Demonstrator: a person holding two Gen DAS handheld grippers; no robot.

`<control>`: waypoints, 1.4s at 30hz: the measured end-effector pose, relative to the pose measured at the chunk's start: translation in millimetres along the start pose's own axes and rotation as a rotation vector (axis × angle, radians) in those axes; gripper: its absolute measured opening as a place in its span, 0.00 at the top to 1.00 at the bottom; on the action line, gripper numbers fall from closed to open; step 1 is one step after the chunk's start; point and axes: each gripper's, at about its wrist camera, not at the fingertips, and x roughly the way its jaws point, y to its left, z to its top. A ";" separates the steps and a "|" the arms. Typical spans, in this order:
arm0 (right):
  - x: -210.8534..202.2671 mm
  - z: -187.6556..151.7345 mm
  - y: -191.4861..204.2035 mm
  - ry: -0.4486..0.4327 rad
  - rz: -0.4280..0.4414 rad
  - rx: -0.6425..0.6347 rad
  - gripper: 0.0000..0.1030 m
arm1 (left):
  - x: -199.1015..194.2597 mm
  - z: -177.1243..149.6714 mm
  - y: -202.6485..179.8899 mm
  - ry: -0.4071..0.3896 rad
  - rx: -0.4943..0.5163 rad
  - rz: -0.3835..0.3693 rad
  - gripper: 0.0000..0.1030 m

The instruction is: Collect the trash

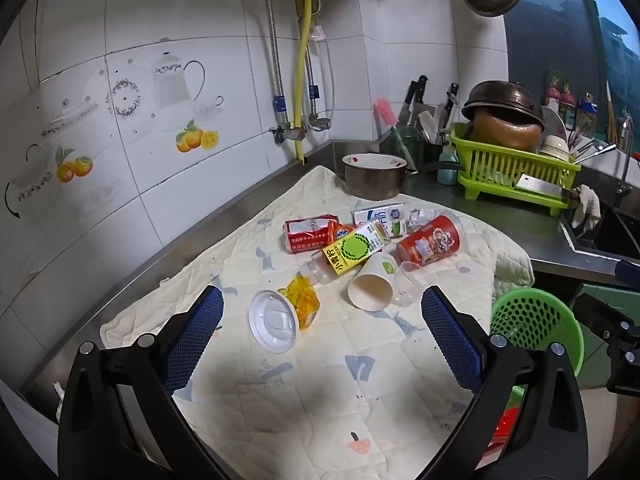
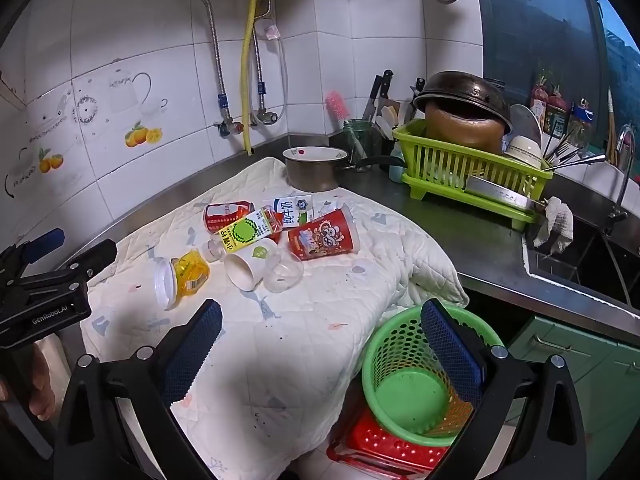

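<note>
Several pieces of trash (image 1: 356, 248) lie heaped on the quilted cloth (image 1: 304, 392) over the worktop, ahead of the left claw (image 1: 322, 316), fingers spread and empty. The right claw (image 2: 322, 330), likewise apart, hangs above the green perforated basket (image 2: 404, 384).

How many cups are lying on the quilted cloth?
3, all tipped over: a white paper cup, a clear plastic cup right beside it, and a red printed cup behind them. More may hide under the pile.

Trash pile (image 1: 360, 252) on quilt; green basket (image 2: 412, 376) empty.
</note>
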 end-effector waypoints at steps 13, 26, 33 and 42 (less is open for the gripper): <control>-0.7 0.0 1.6 -0.002 0.003 0.002 0.06 | 3.2 -0.3 1.6 0.006 -0.006 0.007 0.05; 3.5 1.0 3.9 0.005 0.005 -0.003 0.06 | 4.6 -0.2 6.6 0.013 -0.013 0.007 0.05; 6.7 1.8 6.2 0.008 0.008 -0.004 0.06 | 4.6 -0.3 8.3 0.012 -0.014 0.016 0.05; 8.0 1.5 4.0 0.007 0.016 -0.004 0.06 | 7.6 -0.2 9.3 0.017 -0.015 0.021 0.05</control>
